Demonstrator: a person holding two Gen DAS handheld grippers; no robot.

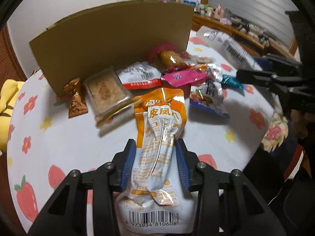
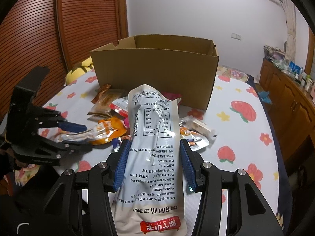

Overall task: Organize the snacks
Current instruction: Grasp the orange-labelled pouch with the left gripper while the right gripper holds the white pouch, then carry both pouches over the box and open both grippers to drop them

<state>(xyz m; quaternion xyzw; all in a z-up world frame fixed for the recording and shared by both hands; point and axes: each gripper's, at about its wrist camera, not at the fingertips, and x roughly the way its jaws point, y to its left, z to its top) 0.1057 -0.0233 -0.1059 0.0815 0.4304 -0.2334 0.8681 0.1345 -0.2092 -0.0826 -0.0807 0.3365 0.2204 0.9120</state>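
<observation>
Your way to the open cardboard box [image 2: 155, 74] is blocked low by the snack pile [image 2: 110, 106] against its front wall; above its rim is free.

Setting: a home bedroom. Evidence: a white bedsheet printed with red strawberries and flowers [image 2: 244, 114] covers the work surface; a reddish-brown louvred wooden wardrobe door [image 2: 39, 29] stands at the left; a brown wooden sideboard [image 2: 285, 90] carrying small household items lines the right wall; a yellow plush toy [image 1: 7, 98] lies at the edge
</observation>
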